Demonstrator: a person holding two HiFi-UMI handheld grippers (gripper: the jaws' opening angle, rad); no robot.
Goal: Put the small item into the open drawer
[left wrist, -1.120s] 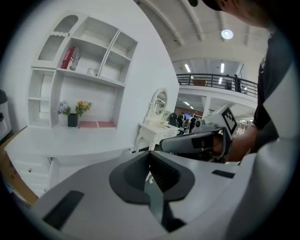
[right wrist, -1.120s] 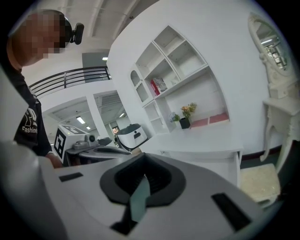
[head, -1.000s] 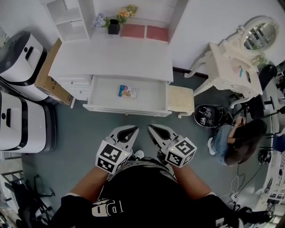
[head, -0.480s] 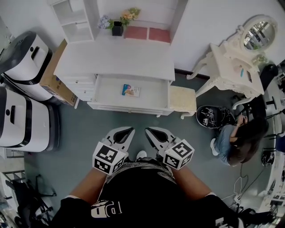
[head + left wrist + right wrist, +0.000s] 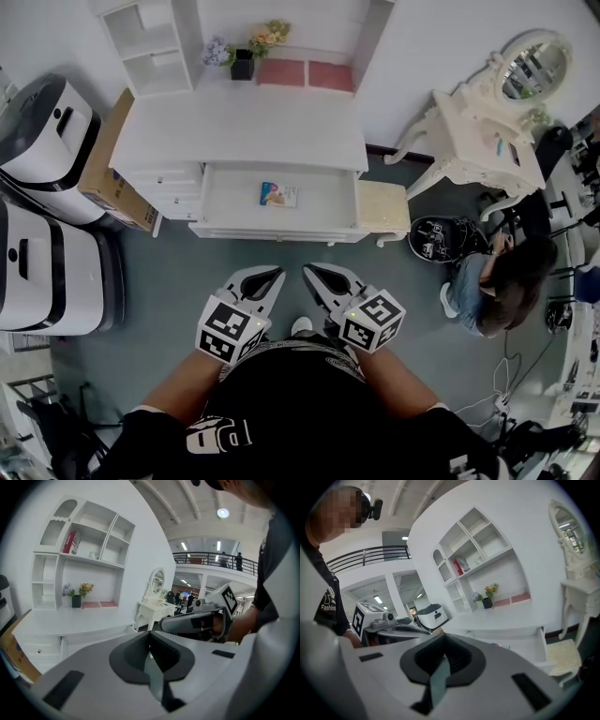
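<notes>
We judge placing done: small colourful packet lies in open white drawer, upper centre; left gripper, right gripper clenched empty; next, retreat.

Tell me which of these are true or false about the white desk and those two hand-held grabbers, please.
The desk has its drawer open. True.
The small colourful packet lies on the desktop. False: it lies inside the drawer.
The left gripper and the right gripper have their fingers together, holding nothing. True.
The flower pot stands at the desk's front edge. False: it stands at the back edge.
</notes>
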